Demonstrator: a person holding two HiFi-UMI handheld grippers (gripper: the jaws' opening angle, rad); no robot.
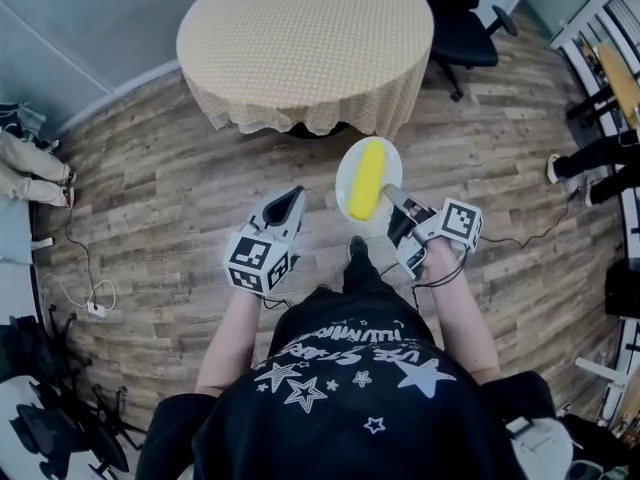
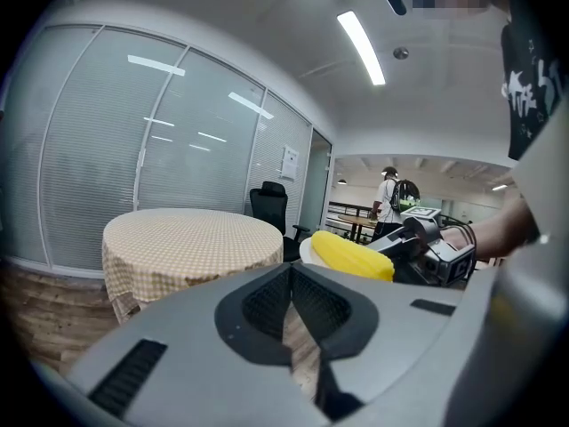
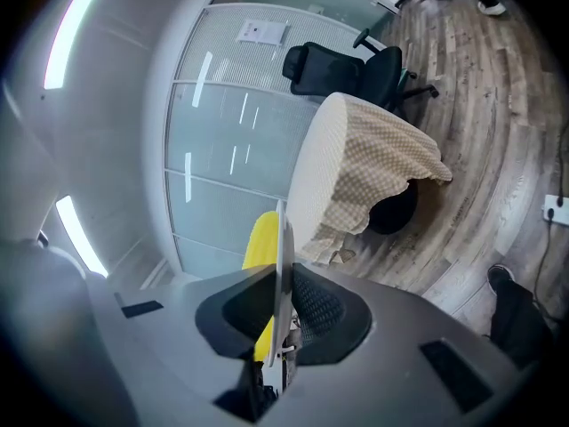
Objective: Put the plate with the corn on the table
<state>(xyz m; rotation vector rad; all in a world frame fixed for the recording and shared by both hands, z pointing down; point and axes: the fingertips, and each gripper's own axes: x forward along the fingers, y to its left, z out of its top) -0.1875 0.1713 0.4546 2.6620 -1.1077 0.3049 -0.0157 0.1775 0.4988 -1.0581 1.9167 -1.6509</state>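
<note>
A white plate [image 1: 385, 163] with a yellow corn cob [image 1: 367, 179] on it is held in the air over the wooden floor, short of the round table [image 1: 300, 38]. My right gripper [image 1: 393, 200] is shut on the plate's near rim. In the right gripper view the plate [image 3: 283, 274] shows edge-on between the jaws, with the corn [image 3: 259, 243] on its left side. My left gripper [image 1: 291, 204] hangs to the plate's left, jaws together and nothing between them. The corn [image 2: 349, 254] and the table [image 2: 191, 234] also show in the left gripper view.
The table wears a checked beige cloth [image 1: 330, 108] that hangs over its edge. A black office chair [image 1: 460, 23] stands at its right. A power strip and cables [image 1: 95, 308] lie on the floor at left. A person's legs [image 1: 595, 163] show at right.
</note>
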